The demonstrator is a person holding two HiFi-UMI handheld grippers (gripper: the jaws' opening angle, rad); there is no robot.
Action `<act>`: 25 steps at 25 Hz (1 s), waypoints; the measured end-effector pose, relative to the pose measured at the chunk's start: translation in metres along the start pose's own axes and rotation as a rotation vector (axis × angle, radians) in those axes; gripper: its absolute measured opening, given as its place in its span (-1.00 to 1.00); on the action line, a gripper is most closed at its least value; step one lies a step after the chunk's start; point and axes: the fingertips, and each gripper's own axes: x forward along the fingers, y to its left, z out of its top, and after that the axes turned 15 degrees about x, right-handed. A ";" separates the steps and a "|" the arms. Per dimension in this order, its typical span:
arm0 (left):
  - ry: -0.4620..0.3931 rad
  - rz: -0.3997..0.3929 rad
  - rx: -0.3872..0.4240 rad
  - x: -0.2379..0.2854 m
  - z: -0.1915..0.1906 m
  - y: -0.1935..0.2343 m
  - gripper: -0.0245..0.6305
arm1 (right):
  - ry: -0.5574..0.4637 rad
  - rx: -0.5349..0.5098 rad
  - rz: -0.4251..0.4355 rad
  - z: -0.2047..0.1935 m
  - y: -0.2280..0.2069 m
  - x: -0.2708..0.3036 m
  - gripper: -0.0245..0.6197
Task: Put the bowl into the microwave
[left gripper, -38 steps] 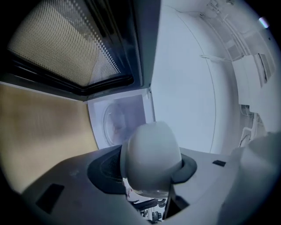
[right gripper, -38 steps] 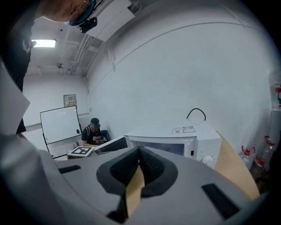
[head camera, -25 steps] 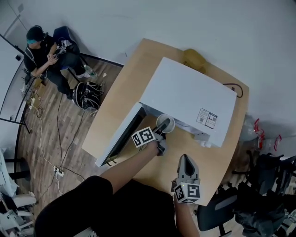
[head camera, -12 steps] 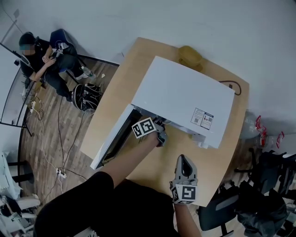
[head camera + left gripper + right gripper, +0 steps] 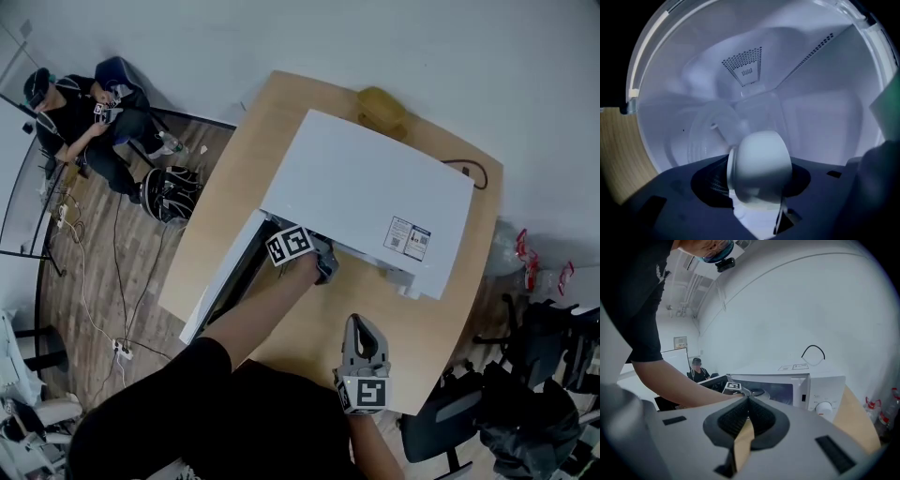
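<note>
The white bowl point(image 5: 759, 168) sits tilted between the jaws of my left gripper point(image 5: 757, 197), which is shut on it. It hangs inside the white microwave point(image 5: 370, 202), above the glass turntable point(image 5: 710, 138). In the head view the left gripper point(image 5: 323, 258) reaches into the oven's opening, and the oven's top hides the bowl. The microwave door point(image 5: 225, 277) swings open to the left. My right gripper point(image 5: 359, 326) hovers over the wooden table point(image 5: 309, 342) in front of the oven, shut and empty. In the right gripper view its pads point(image 5: 747, 404) touch, with the microwave point(image 5: 787, 385) ahead.
A yellowish lump point(image 5: 380, 108) lies behind the microwave, and a black cable point(image 5: 472, 175) loops at its right rear. The control knob point(image 5: 824, 408) faces me. A seated person point(image 5: 75, 108) is far left on the floor side. A dark chair point(image 5: 450, 422) stands at the table's right.
My left gripper has pushed forward into the microwave with the bowl, which has slipped out of the head view under the oven's top. The right gripper has drifted slightly left.
</note>
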 end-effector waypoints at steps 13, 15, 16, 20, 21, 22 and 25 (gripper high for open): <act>0.089 0.215 0.310 -0.005 0.005 0.023 -0.26 | 0.012 0.009 -0.004 -0.007 0.012 -0.001 -0.74; 0.094 0.228 0.340 -0.007 0.007 0.026 -0.26 | 0.019 0.011 0.002 -0.010 0.017 -0.002 -0.74; 0.088 0.225 0.346 -0.007 0.008 0.025 -0.26 | 0.019 0.013 0.003 -0.011 0.019 -0.002 -0.74; 0.098 0.252 0.447 -0.006 0.008 0.027 -0.22 | 0.025 0.019 0.007 -0.016 0.019 -0.005 -0.74; 0.109 0.255 0.473 -0.007 0.006 0.027 -0.19 | 0.027 0.019 0.007 -0.016 0.019 -0.005 -0.74; 0.119 0.250 0.491 -0.007 0.005 0.027 -0.16 | 0.026 0.020 0.005 -0.015 0.018 -0.006 -0.74; 0.123 0.213 0.526 -0.006 0.008 0.020 -0.06 | 0.025 0.021 0.002 -0.014 0.015 -0.006 -0.74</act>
